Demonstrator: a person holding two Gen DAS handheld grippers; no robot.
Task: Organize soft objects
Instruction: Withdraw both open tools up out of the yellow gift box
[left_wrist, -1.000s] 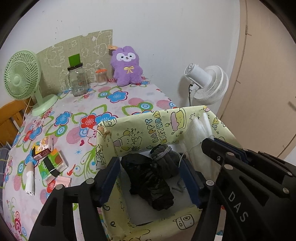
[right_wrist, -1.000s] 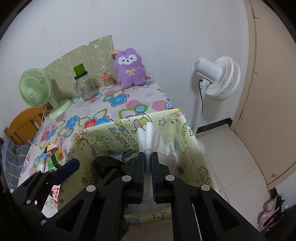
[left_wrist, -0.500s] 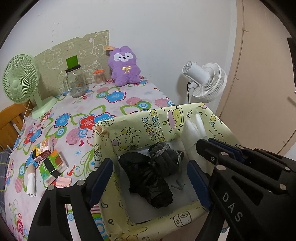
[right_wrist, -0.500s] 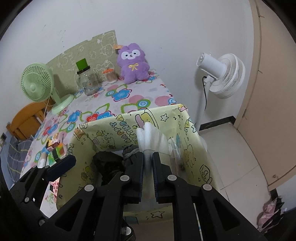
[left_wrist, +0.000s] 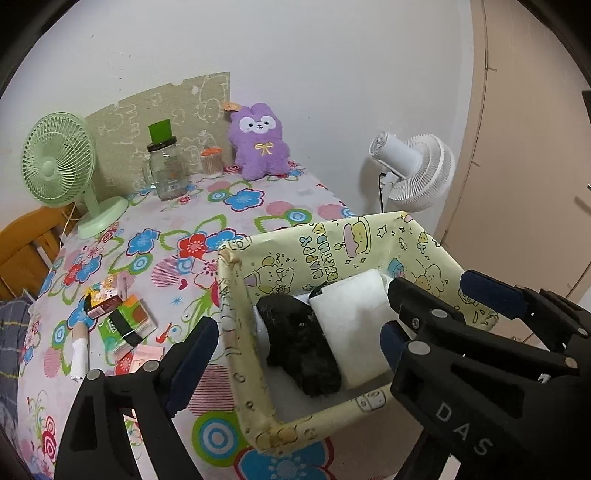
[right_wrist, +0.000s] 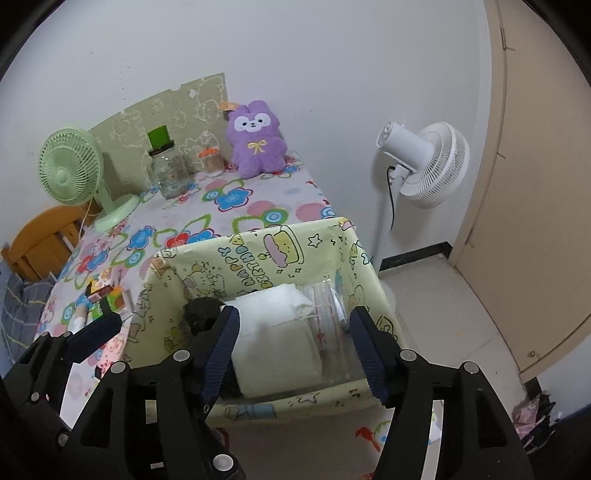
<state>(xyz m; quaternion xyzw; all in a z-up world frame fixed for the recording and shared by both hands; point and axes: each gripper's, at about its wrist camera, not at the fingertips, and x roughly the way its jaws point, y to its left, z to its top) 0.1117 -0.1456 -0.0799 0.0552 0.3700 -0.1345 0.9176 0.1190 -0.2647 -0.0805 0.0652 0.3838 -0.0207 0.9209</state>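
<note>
A yellow cartoon-print box (left_wrist: 332, 254) (right_wrist: 258, 258) stands at the table's near right corner. Inside lie black soft bundles (left_wrist: 299, 343) (right_wrist: 201, 314) and a white soft pack in clear plastic (left_wrist: 354, 321) (right_wrist: 277, 332). My right gripper (right_wrist: 295, 350) is open just above the box, its fingers either side of the white pack and apart from it. My left gripper (left_wrist: 291, 354) is open and empty over the box's near left side. A purple plush bunny (left_wrist: 258, 144) (right_wrist: 256, 142) sits at the table's far edge against the wall.
On the floral tablecloth stand a green desk fan (left_wrist: 61, 166), a glass jar with a green lid (left_wrist: 166, 166) and a small orange-lidded jar (left_wrist: 212, 162). Small packets (left_wrist: 122, 321) lie left of the box. A white floor fan (right_wrist: 421, 162) stands right of the table.
My right gripper was shut on the white pack above the box; now it is open and the pack lies in the box. My left gripper has shifted left and back.
</note>
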